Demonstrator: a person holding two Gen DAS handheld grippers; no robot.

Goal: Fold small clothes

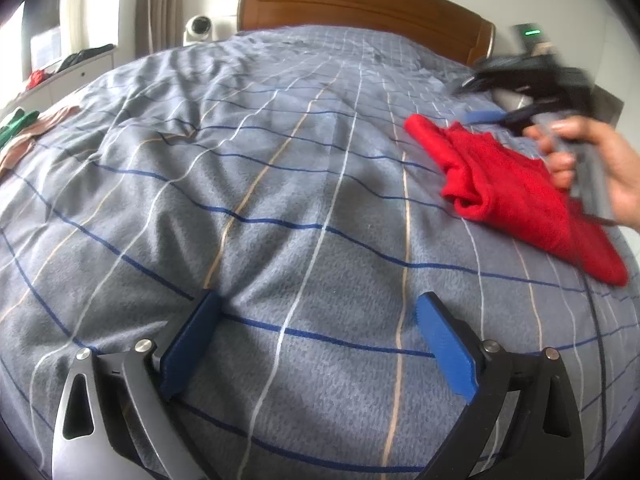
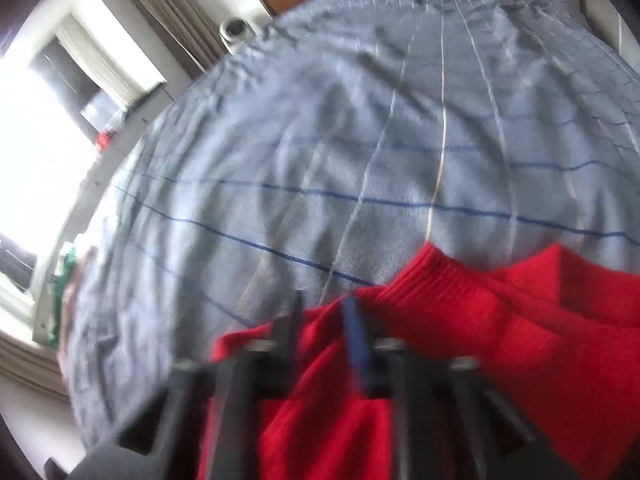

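While the red garment [image 1: 516, 188] is lying bunched at three o'clock on the bed [image 1: 260, 184], right gripper [image 2: 326, 312] is hovering over it, fingers apart, nothing clamped; left gripper [image 1: 316, 344] is waiting, fingers apart. Next: pinching an edge, likely.

A bed spread with a grey-blue checked cover [image 1: 280, 184] fills the room up to its brown wooden headboard [image 1: 360, 4] against a pale wall, with a white camera-like device [image 1: 199, 27] beside beige curtains [image 1: 160, 0] and bright daylight from a window [image 2: 44, 128] at left
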